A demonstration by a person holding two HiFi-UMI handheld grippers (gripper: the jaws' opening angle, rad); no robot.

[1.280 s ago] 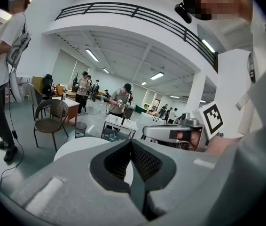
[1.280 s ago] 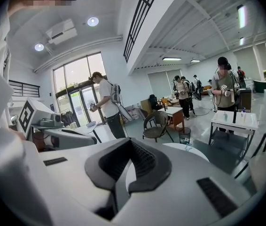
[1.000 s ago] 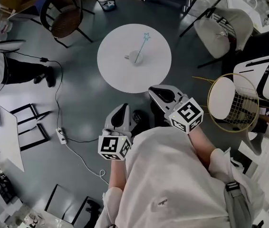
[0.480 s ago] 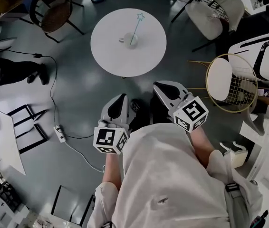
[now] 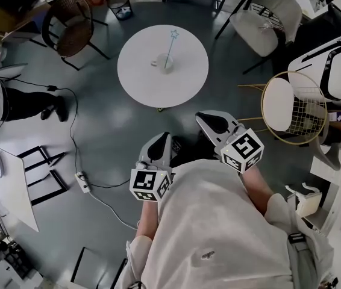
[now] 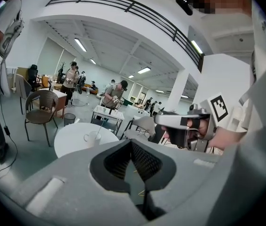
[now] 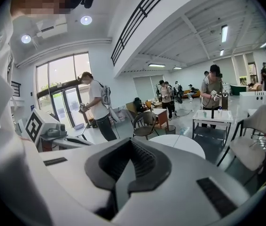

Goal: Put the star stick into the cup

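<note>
Star stick stands in cup, well apart from left gripper, right gripper; both closed, empty.

I count one round surface, upper centre, bearing one cup and one star stick. Two claws, lower centre: left claw, right claw. One waste bin, top.

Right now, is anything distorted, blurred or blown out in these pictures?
Head view: sharp, evenly lit, edges bowed; the star stick and cup look tiny. Left gripper view: strong fisheye, dark corners, ceiling lights glaring. Right gripper view: same fisheye, windows bright.
</note>
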